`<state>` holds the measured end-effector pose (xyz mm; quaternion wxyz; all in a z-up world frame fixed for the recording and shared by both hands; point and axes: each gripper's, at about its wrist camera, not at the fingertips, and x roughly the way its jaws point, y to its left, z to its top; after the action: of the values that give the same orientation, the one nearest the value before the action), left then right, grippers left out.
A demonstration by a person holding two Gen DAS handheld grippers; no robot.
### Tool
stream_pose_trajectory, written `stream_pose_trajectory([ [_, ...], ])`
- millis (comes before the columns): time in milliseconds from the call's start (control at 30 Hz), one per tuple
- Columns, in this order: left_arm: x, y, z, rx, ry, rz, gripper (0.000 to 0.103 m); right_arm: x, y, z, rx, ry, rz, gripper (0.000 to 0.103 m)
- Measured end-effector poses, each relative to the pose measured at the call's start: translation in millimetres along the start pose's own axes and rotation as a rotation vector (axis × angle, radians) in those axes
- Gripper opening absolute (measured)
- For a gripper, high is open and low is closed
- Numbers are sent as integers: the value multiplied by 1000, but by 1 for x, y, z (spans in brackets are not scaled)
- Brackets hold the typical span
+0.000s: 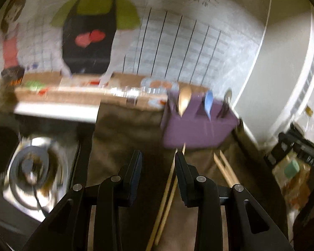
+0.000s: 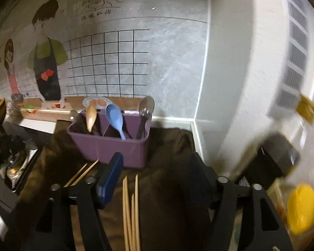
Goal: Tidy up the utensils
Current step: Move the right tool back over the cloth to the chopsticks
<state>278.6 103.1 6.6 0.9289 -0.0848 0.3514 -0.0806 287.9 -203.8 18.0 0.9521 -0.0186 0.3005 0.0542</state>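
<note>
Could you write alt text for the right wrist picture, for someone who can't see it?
An open gripper hovers over a brown cloth with loose chopsticks. Behind stands a purple bin holding three spoons: wooden, blue, metal.

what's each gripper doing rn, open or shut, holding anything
left gripper: open, holding nothing, chopsticks lie on the cloth below.
right gripper: open wide, empty, jaws just opened.

Three spoons in purple caddy [image 2: 108, 144]: wooden [image 2: 91, 118], blue [image 2: 115, 118], metal [image 2: 146, 108]. Five chopsticks [image 2: 130, 209] lying before caddy.
</note>
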Motion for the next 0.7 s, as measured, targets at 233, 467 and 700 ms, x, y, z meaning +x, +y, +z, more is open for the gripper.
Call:
stream_pose_trajectory([
  [233, -17, -10, -75, -1, 81, 4, 34, -21, -20, -46, 51, 87, 1, 67],
  [467, -24, -30, -110, 16, 111, -18, 34, -27, -13, -90, -41, 170, 26, 58],
  [700, -26, -26, -129, 20, 126, -13, 34, -26, -17, -122, -65, 258, 21, 50],
])
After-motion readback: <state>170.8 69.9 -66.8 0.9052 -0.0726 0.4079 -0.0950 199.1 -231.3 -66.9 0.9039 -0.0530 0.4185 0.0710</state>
